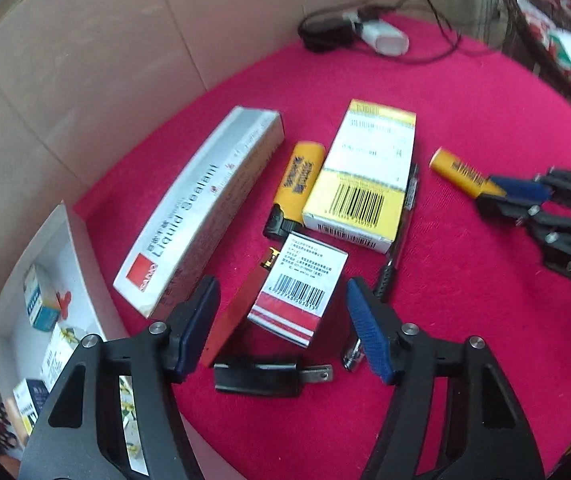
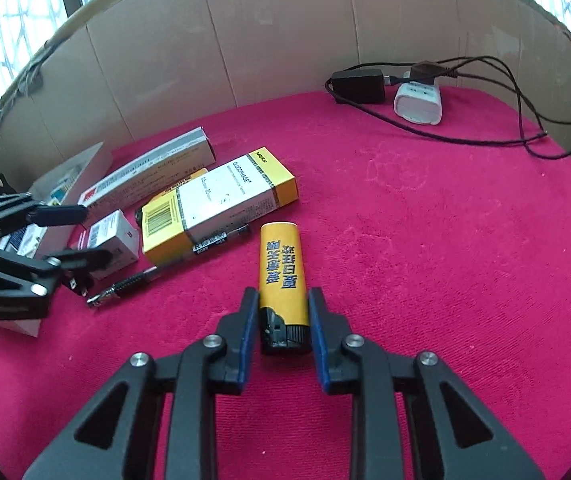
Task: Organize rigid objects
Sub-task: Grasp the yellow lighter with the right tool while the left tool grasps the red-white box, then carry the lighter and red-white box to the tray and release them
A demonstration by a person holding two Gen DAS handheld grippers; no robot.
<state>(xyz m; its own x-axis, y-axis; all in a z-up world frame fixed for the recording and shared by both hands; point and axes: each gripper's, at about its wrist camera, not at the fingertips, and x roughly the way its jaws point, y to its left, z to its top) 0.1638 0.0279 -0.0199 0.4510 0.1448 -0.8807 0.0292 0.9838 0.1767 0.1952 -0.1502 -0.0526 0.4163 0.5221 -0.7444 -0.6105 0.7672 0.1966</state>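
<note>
My right gripper (image 2: 279, 320) has its blue pads closed against the sides of a yellow plastic lighter with a black cap and blue lettering (image 2: 283, 276). The lighter lies flat on the red felt tabletop (image 2: 425, 260), its yellow end pointing away from me.

My left gripper (image 1: 281, 324) stands part open, its pads touching nothing. Between its fingers sits a small red-and-white striped carton with a barcode (image 1: 301, 288), and just below that a black plug adapter with metal prongs (image 1: 261, 376). I cannot tell whether the pads reach down to the carton's level.

Just beyond the carton I see a second yellow lighter with a black cap (image 1: 295, 188), lying beside a yellow-and-white cardboard medicine box with a barcode (image 1: 365, 172). A black ballpoint pen with a ribbed grip (image 1: 397, 240) lies along that box's right edge. Left of the lighter is a long silver-white carton printed "Liquid Sealant" (image 1: 201, 208).

At the tabletop's left edge sits an open white cardboard tray (image 1: 73, 240) holding several small boxes.

Farthest off, near the brown cardboard wall (image 2: 285, 40), I see a black power adapter (image 2: 359, 86) and a white charger block (image 2: 419, 104), joined by looping black cables (image 2: 525, 112).
</note>
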